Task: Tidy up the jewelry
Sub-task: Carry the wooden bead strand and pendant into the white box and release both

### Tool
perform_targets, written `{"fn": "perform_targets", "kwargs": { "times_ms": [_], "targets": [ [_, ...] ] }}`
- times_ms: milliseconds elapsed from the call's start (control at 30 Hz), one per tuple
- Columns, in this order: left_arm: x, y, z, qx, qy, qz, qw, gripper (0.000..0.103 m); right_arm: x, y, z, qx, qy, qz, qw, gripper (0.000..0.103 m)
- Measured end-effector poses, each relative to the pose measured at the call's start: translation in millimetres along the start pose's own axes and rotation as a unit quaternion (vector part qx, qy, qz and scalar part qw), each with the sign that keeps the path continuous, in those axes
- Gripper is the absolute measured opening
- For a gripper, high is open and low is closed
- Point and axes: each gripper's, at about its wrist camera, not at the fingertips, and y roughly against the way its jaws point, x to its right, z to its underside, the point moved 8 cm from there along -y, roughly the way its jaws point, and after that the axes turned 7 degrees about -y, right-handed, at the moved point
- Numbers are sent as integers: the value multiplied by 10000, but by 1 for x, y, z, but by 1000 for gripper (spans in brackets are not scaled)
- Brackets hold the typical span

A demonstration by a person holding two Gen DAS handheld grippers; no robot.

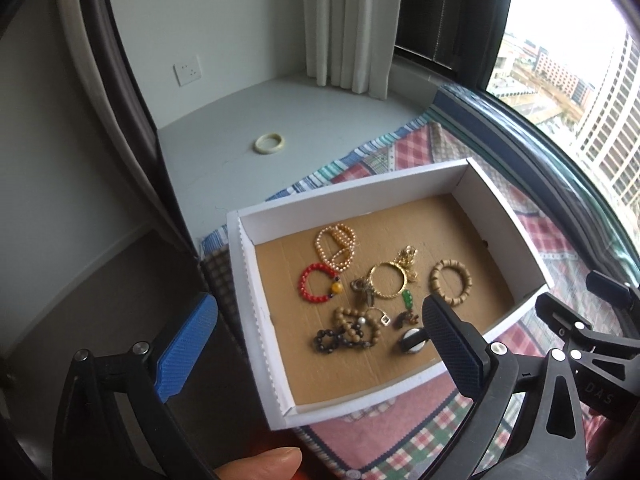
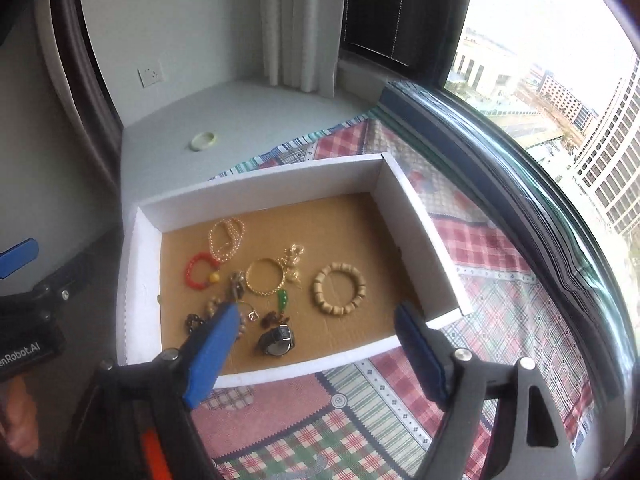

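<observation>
The left gripper (image 1: pixel 316 344) hangs above the near part of the box with its jaws spread wide and nothing between them; one blue pad sits off the box's left wall, the other over the near right part of the floor. The right gripper (image 2: pixel 316 344) also has its jaws released and empty, poised over the near edge of the box.

Below them, the white box (image 1: pixel 256 312) with a brown cardboard floor rests on a plaid quilt (image 2: pixel 360 412). Inside lie a red bead bracelet (image 1: pixel 316 288), a pearl strand (image 1: pixel 334 248) just behind it, a gold bangle (image 1: pixel 387 280) in the middle, a wooden bead bracelet (image 2: pixel 339 289) to the right, dark and tan bead strings (image 1: pixel 348 330) near the front, a green pendant (image 2: pixel 282 300) and a wristwatch (image 2: pixel 277 341).

Beyond the box, well apart from it, a pale bangle (image 1: pixel 270 143) lies alone on the grey window ledge (image 1: pixel 224 136).
</observation>
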Motion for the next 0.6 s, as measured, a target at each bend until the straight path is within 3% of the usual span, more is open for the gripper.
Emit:
{"fn": "perform_targets", "kwargs": {
  "times_ms": [500,600],
  "targets": [
    [-10,8,12,-58,488,210,9986,102,-12,8,3,89,186,33,9998,82],
    [-12,14,12,17,436,76,9990,102,-16,10,3,118,182,-2,9998,82]
  ]
}}
